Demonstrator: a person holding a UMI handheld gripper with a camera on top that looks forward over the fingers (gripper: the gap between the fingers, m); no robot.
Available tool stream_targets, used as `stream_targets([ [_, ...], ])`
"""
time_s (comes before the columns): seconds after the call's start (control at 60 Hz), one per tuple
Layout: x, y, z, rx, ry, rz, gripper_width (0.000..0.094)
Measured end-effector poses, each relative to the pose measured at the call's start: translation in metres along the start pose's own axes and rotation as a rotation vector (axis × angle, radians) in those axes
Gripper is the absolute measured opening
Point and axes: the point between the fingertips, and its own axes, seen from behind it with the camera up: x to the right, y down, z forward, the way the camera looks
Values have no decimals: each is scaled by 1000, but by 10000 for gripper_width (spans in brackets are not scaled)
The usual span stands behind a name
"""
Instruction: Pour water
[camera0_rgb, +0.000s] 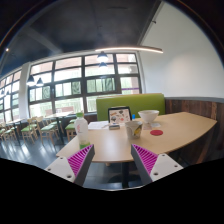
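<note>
Pink pads (82, 157) line the two fingers of the claw (113, 160), which is spread wide and holds nothing. Beyond them stands a wooden counter (175, 130) with a green bottle (84, 131) near its front left edge. A white bowl (148, 117) and a small sign (119, 114) sit farther back, before a green sofa (130, 102).

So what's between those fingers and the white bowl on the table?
Gripper view: bare wooden table from the open fingers, then a small cup just before the white bowl.
</note>
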Motion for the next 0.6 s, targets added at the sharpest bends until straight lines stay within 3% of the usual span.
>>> stream_targets([
  [0.333,-48,12,20,-5,-53,-35,802],
  [0.6,-119,13,114,42,-59,-77,795],
])
